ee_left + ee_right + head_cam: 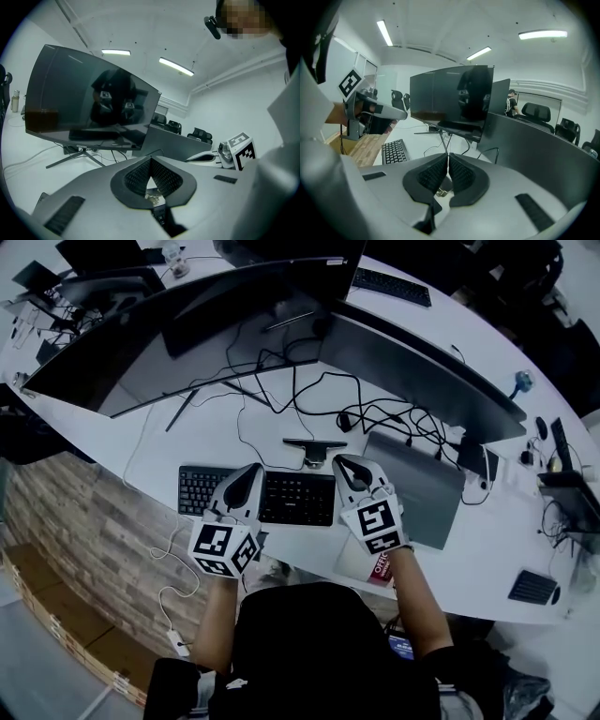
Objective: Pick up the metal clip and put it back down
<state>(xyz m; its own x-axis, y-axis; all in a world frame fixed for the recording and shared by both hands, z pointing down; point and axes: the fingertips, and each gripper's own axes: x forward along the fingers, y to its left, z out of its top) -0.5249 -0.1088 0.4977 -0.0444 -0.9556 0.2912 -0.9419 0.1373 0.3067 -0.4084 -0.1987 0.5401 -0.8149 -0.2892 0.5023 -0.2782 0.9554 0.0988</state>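
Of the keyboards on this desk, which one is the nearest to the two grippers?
The near black keyboard: the left gripper overlaps it and the right gripper is at its right end. The other keyboard lies beyond the monitors.

The metal clip (314,450) is picked out in the head view, and it is taken to be the small dark piece resting on the white tabletop (234,427), just beyond the far edge of the keyboard (272,495). A flat dark bar is seen on top, laid crosswise, with a short stub beneath it pointed back toward the keyboard. The clip is set down flat. It is flanked by the left tool (255,468) and the right tool (342,460), whose closed tips are held near it on either side, and it is touched by neither. Finer detail cannot be made out.
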